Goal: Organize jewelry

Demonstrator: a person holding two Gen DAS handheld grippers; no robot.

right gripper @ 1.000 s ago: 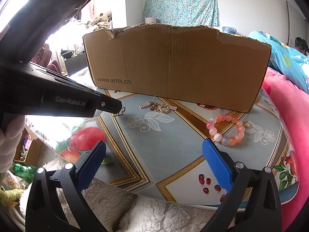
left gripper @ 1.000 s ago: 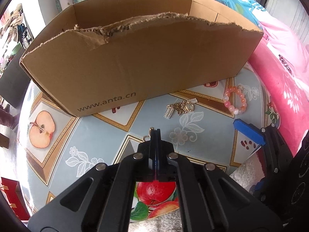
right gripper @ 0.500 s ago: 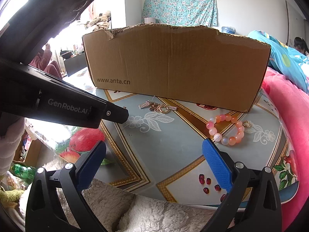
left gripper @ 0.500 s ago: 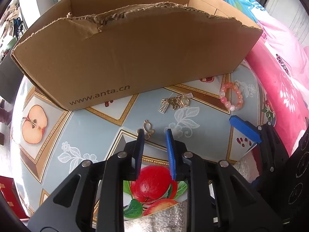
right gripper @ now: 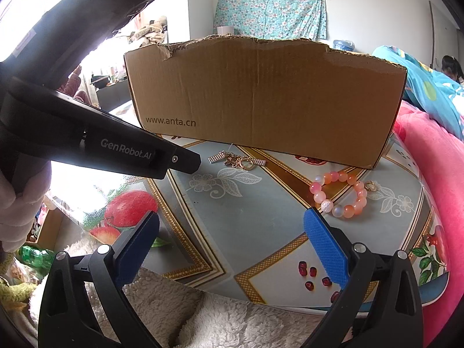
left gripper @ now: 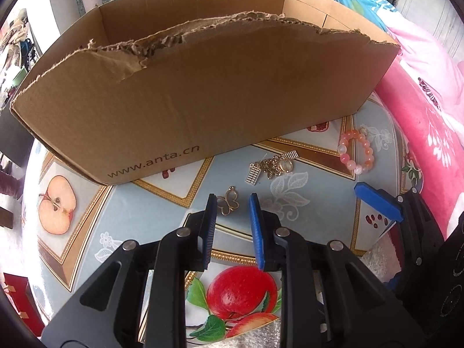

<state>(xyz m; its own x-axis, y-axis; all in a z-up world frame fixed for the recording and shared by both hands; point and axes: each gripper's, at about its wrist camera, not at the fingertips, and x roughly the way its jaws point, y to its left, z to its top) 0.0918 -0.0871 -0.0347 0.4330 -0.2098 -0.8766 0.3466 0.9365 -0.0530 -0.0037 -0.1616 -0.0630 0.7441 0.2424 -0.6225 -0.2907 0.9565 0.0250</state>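
A second earlier our left gripper [left gripper: 232, 203] was pressed together; its fingers had just parted, and the small gold butterfly-shaped pendant [left gripper: 228, 204] lay loose between their tips on the fruit-patterned counter [left gripper: 139, 214]. Our right gripper [right gripper: 232, 232] stayed spread wide, holding nothing. The torn brown cardboard box [left gripper: 203, 92] ahead hid its own floor from us.

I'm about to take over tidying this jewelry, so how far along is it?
Nothing looks put away: the box interior is hidden. In hand: nothing. The left gripper, jaws just opened, frames the butterfly charm lying on the table; the right gripper is open and empty. Left: that charm, the gold chain pile and the bead bracelet.
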